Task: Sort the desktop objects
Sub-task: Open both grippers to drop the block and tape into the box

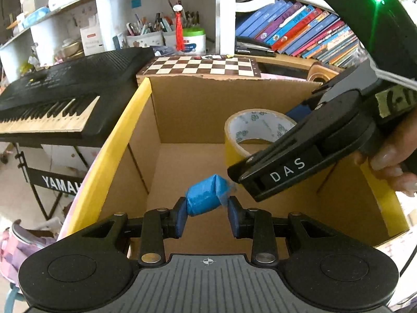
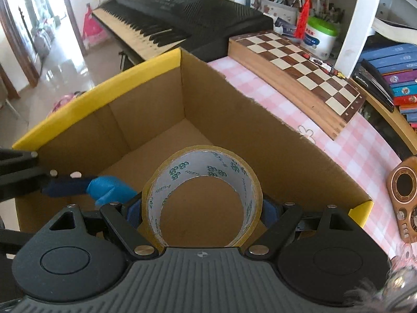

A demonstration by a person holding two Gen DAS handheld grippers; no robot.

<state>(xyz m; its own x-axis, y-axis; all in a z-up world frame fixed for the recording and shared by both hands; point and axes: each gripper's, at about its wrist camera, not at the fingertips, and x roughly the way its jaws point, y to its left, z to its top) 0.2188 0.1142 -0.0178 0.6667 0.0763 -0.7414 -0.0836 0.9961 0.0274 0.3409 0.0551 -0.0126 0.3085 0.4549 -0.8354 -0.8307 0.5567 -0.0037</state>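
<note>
Now both grippers hang over the open box (image 2: 234, 120), each with something in its grip, so the step in hand looks like the drop: two desk items brought above the container, neither let go yet.

The left gripper (image 1: 207, 212) has its jaws drawn narrow on a small blue packet (image 1: 206, 195), which sits crosswise between the pads and juts forward past the tips. Ahead of and below those jaws lies the bare cardboard floor of the box, with nothing on it that I can see.

The right gripper (image 2: 202, 208) stands wide, its pads pressed on either flank of a tape roll (image 2: 202, 180), held upright with the core hole facing along the fingers. Through the hole the box floor shows. The packet and the left fingertips lie just to the left of the right jaws, close to the roll's side.

Next, I judge, each pair of jaws has to part so its load falls inside the walls. The roll may run on its edge once freed.

For room: the yellow-edged wall (image 1: 122, 135) rises to the left of the left jaws, the far wall stands ahead of both, and the near-right corner is just right of the right jaws. The tight spot is between the two grippers themselves, which nearly touch; parting the right jaws pushes one finger toward the packet. Outside the box, a chessboard (image 2: 307, 60) and keyboard (image 2: 166, 13) lie well beyond the far wall.
</note>
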